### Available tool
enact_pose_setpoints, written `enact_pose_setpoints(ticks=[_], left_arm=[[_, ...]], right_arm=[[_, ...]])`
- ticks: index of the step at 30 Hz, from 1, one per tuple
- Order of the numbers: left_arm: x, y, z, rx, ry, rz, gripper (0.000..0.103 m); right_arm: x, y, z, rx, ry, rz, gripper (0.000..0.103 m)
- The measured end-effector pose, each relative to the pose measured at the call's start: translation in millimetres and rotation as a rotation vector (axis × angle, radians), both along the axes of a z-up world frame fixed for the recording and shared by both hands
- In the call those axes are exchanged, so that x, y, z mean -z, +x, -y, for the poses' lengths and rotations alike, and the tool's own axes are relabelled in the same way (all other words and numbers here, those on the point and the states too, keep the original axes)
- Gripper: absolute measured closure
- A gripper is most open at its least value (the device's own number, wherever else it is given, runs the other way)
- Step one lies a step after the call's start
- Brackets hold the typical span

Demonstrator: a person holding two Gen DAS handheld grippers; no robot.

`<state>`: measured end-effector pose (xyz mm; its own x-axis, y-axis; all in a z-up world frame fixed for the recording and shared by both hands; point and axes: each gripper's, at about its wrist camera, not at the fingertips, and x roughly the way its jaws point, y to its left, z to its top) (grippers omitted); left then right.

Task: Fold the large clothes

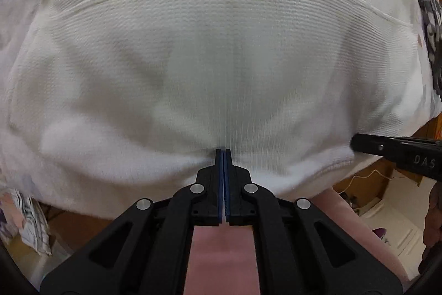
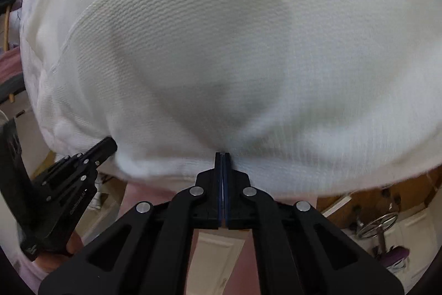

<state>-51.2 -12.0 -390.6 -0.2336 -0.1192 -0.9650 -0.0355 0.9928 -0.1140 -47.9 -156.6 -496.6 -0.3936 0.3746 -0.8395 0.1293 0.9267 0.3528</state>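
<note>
— Ahead of the left wrist camera, what fills the view?

— A white knit garment [image 1: 221, 51], ribbed in fine rows, with a raised seam curving across its upper part. It hangs or drapes in front of the lens, its hemmed lower edge just above the left gripper [image 1: 223, 154]. The jaws are pressed together with their tips at the cloth near that edge; it looks pinched between them, a thin fold at most.

— And the black thing at the right edge?

— The right gripper [image 1: 359, 143], its tip at the same hem, well along from the left one.

— From the right wrist camera?

— The same white cloth [image 2: 234, 46], soft shadows pooling in its slack middle, blurred near the bottom. The right gripper [image 2: 222, 156] has its jaws together at the lower edge too. The left gripper [image 2: 109, 143] shows at the lower left, tip touching the hem.

— How will it handle?

— Soft, floppy, fairly thick, I'd judge, light enough to lift but prone to sag between the two holds. Gripping the hem near the corners, spread apart, should keep the edge taut.
</note>
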Motion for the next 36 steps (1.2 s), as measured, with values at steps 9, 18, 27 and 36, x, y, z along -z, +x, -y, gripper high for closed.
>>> enact_pose_setpoints(ticks=[9, 18, 27, 36], left_arm=[[-67.5, 34.3, -1.9, -0.035, 0.043, 0.166, 0.049], [-116.4, 62.2, 38.7, -0.031, 0.065, 0.241, 0.029], [-89.0, 81.8, 3.2, -0.103, 0.088, 0.242, 0.022], [-78.7, 150.4, -124.7, -0.426, 0.169, 0.326, 0.015]], right_arm=[[-62.5, 21.0, 16.2, -0.006, -0.044, 0.148, 0.03], [-86.5, 36.3, 57.9, 0.06, -0.123, 0.21, 0.018], [-91.9, 57.4, 127.6, 0.146, -0.223, 0.222, 0.018], [-72.4, 164.3, 182.2, 0.269, -0.204, 0.249, 0.012]])
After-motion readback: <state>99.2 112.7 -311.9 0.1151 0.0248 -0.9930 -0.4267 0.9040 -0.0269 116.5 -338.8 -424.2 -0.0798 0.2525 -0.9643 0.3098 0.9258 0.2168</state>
